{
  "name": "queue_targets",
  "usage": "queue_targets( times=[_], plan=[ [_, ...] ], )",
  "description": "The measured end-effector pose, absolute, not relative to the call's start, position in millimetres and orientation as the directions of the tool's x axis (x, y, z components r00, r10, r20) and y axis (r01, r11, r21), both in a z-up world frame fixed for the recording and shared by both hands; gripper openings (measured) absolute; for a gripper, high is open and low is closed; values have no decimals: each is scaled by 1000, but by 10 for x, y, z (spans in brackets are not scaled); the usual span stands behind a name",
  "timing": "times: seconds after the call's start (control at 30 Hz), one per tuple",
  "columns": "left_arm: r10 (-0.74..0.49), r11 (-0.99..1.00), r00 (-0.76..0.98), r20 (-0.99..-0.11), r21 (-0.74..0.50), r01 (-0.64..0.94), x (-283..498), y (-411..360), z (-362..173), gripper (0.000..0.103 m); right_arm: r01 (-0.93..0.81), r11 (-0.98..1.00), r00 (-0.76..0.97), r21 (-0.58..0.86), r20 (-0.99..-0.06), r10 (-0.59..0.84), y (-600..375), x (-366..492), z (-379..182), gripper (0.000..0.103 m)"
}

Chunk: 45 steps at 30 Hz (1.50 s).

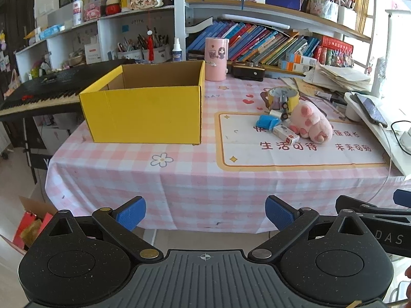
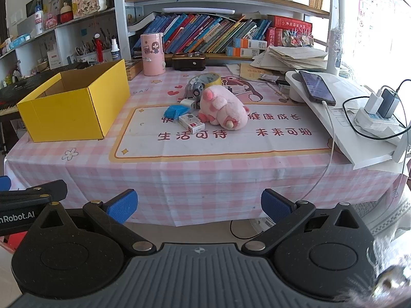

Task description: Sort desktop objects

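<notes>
While both hand-held grippers hang short of the table's near edge, each wrist view shows the full tabletop. Left hand-held gripper (image 1: 205, 213): blue pads spread wide, nothing between them, low centre of the frame. Right hand-held gripper (image 2: 199, 205): likewise spread and empty, low centre of its own frame; its black arm also enters the lower right of the left wrist view.

Table (image 1: 179, 179): covered by a pink checked cloth with a printed mat at centre right. Yellow cardboard box (image 1: 143, 102): open-topped, at centre left of the frame, with no contents visible inside from this angle.

Clustered on the mat, right of centre and well apart from the box: pink plush toy (image 1: 312, 122), lying on its side; blue object (image 1: 267, 122) just to its left; small white carton (image 1: 285, 134) in front, touching or nearly touching the plush; tape roll (image 1: 283, 97) behind; small white charger (image 2: 188, 103) between tape and blue object.

Pink cylindrical canister (image 1: 216, 59): upright just behind the box's far right corner. Phone (image 2: 316, 87): resting on a white stand at the right.
</notes>
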<state>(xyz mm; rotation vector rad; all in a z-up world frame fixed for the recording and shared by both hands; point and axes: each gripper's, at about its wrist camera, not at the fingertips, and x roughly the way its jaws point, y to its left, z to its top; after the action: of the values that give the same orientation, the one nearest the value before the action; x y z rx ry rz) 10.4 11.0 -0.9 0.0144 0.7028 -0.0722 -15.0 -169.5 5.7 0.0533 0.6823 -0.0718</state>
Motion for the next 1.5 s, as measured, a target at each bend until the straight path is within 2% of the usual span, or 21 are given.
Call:
queue_targets(
  times=[0.8,1.5],
  plan=[
    [-70,994,739,-671,18,111,311,-112,-74,100,111,991,761,68,-648,-41,-1869,-10,-20,103],
    [-47,998,682,-730,-5,64,1028,-575,-278,99,64,994,688,85,-726,18,-2388,889,-232,103]
  ],
)
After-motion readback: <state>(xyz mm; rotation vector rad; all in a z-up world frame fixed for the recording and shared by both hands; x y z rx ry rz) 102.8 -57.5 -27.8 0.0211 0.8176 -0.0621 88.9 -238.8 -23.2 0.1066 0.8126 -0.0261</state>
